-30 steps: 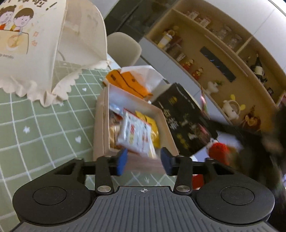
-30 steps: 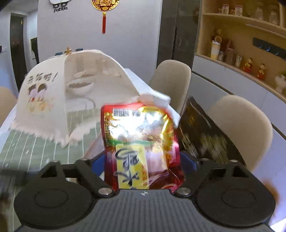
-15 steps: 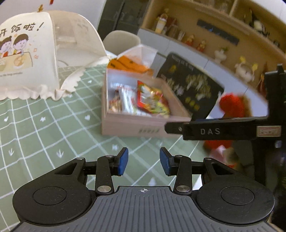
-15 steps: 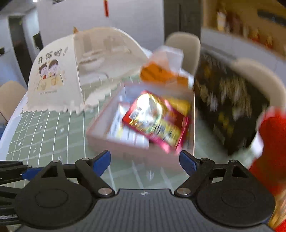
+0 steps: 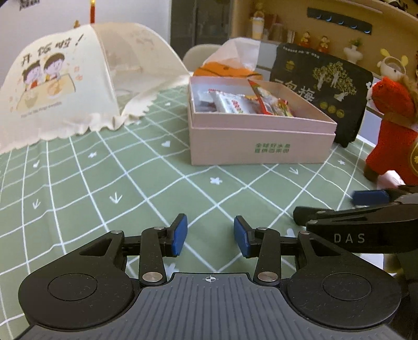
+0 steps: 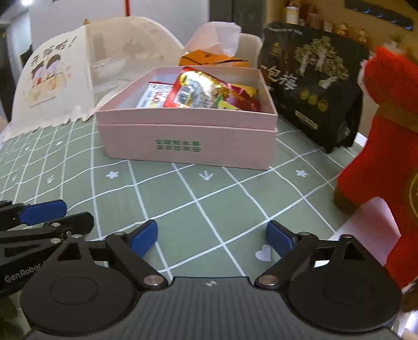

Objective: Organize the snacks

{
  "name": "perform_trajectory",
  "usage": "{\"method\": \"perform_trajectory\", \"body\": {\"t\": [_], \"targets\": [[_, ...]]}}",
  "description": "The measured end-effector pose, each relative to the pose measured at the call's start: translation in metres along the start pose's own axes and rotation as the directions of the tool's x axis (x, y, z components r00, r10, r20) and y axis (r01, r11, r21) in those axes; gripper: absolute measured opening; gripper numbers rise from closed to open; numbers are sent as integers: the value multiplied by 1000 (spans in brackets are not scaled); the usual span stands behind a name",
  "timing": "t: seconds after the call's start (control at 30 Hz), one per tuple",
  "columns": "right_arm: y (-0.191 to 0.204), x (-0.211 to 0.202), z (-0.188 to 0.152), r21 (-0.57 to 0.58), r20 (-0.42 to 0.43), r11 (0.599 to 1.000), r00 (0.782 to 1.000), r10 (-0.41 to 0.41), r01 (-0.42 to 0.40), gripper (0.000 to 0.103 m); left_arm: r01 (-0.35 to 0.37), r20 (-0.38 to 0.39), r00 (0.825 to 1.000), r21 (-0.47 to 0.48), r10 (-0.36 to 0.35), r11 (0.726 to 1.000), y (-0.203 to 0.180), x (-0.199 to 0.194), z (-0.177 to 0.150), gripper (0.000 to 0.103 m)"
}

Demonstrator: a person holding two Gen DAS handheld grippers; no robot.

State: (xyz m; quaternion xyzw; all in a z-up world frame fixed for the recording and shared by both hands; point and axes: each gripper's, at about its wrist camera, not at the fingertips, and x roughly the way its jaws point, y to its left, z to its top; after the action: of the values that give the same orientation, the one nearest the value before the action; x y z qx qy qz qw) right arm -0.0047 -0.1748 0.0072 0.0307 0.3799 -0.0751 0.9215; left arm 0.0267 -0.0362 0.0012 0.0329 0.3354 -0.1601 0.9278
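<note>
Tongs hover empty over the green checked tabletop (image 5: 104, 183): the left tongs (image 5: 210, 235) stand partly spread with nothing between them, and the right tongs (image 6: 211, 236) are opening wide, also bare. Beyond them, the pink box (image 6: 188, 136) holds the snack packets (image 6: 198, 91), the red foil one lying on top. The placing step looks finished; next comes finding any snack left outside, perhaps the black bag (image 6: 311, 78) at right.

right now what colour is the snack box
Pale pink box with green print on its front; shows best in the right wrist view.

White wall (image 5: 52, 15), wooden shelving (image 5: 339, 10), beige chair (image 5: 198, 52) behind table.
</note>
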Motion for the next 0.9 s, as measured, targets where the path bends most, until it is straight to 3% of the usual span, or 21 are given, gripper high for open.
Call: {"method": "perform_trajectory", "body": {"t": [0.1, 0.27, 0.4, 0.9], "targets": [[-4, 1, -1, 38, 12, 999, 999, -38, 37, 103, -15, 42, 999, 34, 14, 999, -4, 2, -3, 47], [-2, 0, -6, 59, 39, 996, 997, -62, 60, 103, -14, 41, 999, 36, 12, 999, -3, 6, 1, 48], [-7, 0, -11, 48, 83, 998, 995, -50, 46, 103, -24, 40, 999, 54, 22, 998, -5, 8, 2, 48], [-7, 0, -11, 48, 84, 998, 995, -52, 49, 103, -20, 41, 999, 50, 18, 999, -4, 8, 0, 47]]}}
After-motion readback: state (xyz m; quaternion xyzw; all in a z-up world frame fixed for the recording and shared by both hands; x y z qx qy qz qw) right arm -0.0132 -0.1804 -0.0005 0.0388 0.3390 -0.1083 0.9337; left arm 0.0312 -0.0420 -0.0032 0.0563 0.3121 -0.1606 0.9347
